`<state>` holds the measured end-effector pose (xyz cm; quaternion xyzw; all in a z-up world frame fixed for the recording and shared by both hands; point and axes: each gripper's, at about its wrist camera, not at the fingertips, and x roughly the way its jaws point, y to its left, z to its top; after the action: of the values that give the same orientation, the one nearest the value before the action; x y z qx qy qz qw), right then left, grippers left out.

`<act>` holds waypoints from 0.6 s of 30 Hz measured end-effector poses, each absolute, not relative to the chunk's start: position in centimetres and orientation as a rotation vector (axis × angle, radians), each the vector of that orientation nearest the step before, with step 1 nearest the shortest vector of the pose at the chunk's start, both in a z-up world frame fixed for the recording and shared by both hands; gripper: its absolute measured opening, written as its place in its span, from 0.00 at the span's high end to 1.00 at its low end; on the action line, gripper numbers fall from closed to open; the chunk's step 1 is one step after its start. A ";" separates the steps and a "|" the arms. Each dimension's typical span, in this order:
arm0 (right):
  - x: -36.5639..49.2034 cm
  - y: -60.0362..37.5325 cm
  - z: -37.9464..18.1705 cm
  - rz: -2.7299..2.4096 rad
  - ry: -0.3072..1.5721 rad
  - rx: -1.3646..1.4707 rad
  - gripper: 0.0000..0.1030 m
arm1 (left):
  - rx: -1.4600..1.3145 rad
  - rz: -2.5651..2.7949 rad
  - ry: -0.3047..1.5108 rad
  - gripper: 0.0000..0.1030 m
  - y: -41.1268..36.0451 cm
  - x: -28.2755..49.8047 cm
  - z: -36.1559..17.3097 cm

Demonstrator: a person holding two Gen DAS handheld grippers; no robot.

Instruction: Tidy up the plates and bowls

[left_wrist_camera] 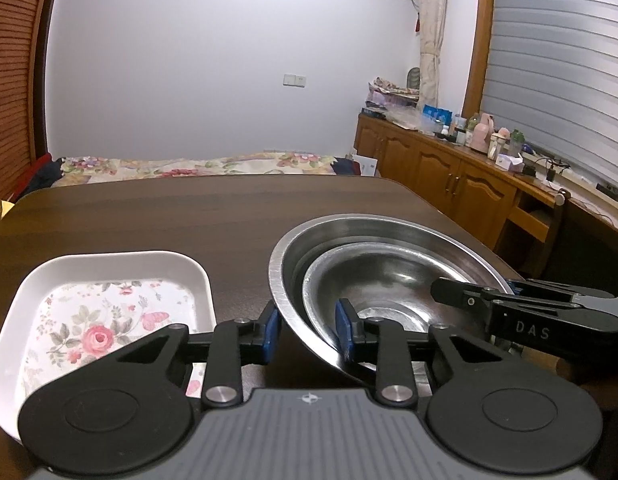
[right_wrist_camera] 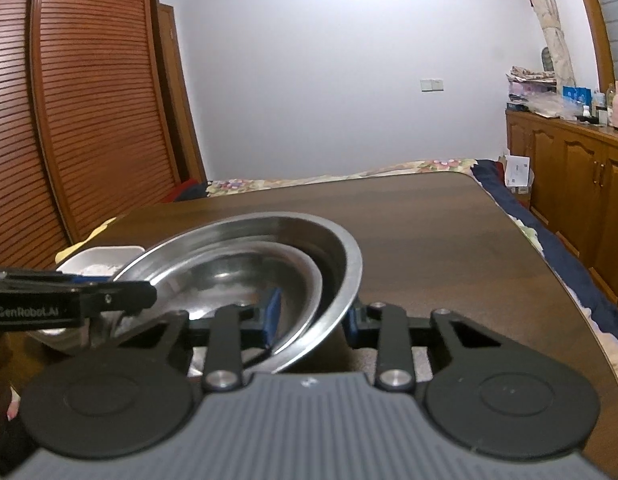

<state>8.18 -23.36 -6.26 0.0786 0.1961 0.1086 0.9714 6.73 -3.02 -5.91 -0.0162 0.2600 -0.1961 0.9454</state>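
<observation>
the floral tray [left_wrist_camera: 109,320] runs under the left hand-held gripper [left_wrist_camera: 309,328] at 6 o'clock; the steel bowls' [left_wrist_camera: 389,272] near rims are hidden there too; cabinet-top bottles [left_wrist_camera: 481,136] at 2 o'clock are too small to tell

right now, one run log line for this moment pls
stage: both grip nested bowls | left gripper: shut on outer steel bowl rim | right gripper: shut on opposite rim | floral tray: beside bowls
</observation>
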 end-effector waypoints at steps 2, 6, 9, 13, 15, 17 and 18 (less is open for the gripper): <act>8.2 -23.4 -6.1 0.218 0.391 0.162 0.69 | -0.045 -0.406 0.539 0.70 -2.9 6.8 -5.8; 8.1 -23.4 -5.3 0.222 0.373 0.155 0.69 | -0.042 -0.408 0.520 0.70 -2.6 6.6 -5.1; 8.2 -23.4 -4.7 0.227 0.362 0.160 0.69 | -0.043 -0.409 0.503 0.70 -2.3 6.4 -4.4; 8.0 -23.2 -3.9 0.238 0.345 0.162 0.69 | -0.035 -0.405 0.478 0.70 -2.0 6.0 -3.3; 8.0 -23.0 -3.5 0.247 0.338 0.162 0.69 | -0.036 -0.404 0.468 0.70 -1.7 5.9 -2.8; 8.0 -22.9 -3.2 0.256 0.334 0.165 0.69 | -0.036 -0.403 0.462 0.70 -1.3 5.8 -2.3; 8.0 -22.7 -3.0 0.260 0.331 0.166 0.69 | -0.035 -0.402 0.461 0.70 -1.1 5.8 -2.1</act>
<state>8.04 -22.73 -3.03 0.0822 0.1640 0.1287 0.9746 5.76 -1.06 -2.10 -0.0173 0.2269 -0.1979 0.9534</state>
